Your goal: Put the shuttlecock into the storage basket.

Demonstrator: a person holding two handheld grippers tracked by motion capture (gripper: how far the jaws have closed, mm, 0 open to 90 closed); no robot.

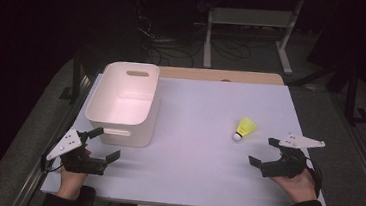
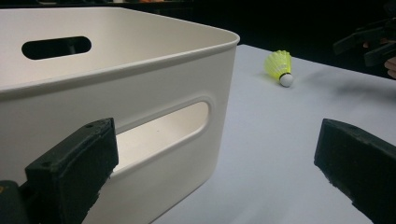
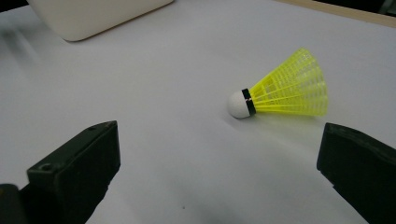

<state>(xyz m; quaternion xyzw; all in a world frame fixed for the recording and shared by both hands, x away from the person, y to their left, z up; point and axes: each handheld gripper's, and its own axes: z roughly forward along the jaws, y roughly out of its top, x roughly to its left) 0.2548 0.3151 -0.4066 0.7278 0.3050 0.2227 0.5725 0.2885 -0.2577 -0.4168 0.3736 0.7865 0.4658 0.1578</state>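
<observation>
Nothing done yet, judging from the layout. The shuttlecock [image 1: 245, 128] lies loose on the table [image 1: 202, 150], right half, well apart from the bin [image 1: 123, 103] at the left rear. The bin looks empty inside. Likely job: grab the shuttlecock, drop it in the bin. All of that is left.

Right gripper [image 1: 265, 153] sits near the shuttlecock, just on the person's side of it, jaws spread wide, holding nothing. In the right gripper view the shuttlecock [image 3: 280, 95] lies ahead between the two jaws but beyond them, not touched. Left gripper [image 1: 104, 145] rests just in front of the bin's near wall, jaws also spread, empty; the left gripper view looks at the bin's handle slot [image 2: 163, 135].

Shuttlecock: yellow plastic mesh skirt, white rounded cork tip, thin black band at the joint. It lies on its side, tip pointing toward the person and slightly left, skirt toward the far edge. Light thing, would likely roll if nudged.
</observation>
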